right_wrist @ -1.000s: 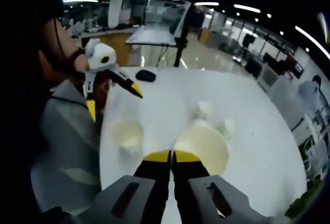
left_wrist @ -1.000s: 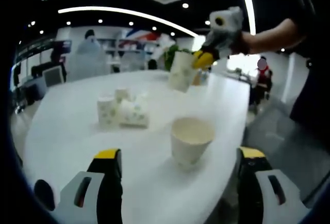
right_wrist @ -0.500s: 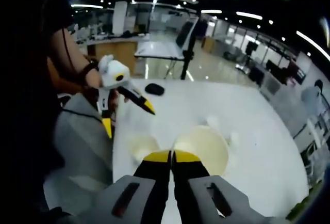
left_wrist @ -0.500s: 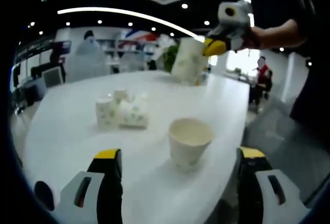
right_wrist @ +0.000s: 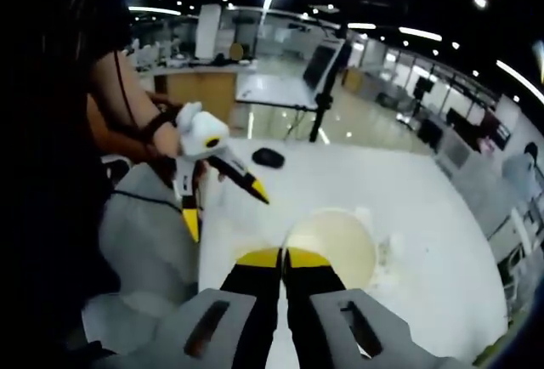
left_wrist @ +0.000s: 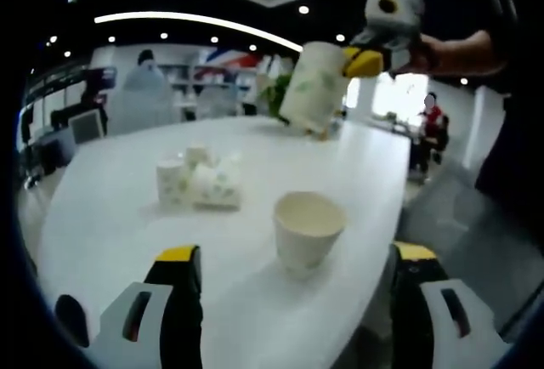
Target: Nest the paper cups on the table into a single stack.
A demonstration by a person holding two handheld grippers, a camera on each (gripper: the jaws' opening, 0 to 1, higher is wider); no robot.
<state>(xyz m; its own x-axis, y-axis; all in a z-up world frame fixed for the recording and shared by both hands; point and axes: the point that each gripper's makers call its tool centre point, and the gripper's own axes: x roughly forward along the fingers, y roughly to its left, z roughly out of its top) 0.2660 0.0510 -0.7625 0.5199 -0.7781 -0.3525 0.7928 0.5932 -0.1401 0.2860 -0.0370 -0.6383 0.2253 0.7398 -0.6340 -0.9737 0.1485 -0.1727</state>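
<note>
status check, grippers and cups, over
Right gripper shut on paper cup, held above table. Left gripper open facing upright cup. Cup cluster beyond, path unobstructed.

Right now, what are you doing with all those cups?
A person is stacking paper cups with a tool in each hand. The right tool is shut on a cup and holds it up in the air above the white table. The left tool is open, low over the table's edge, with another upright cup standing just ahead of it. A small cluster of cups waits further back on the table.
</note>
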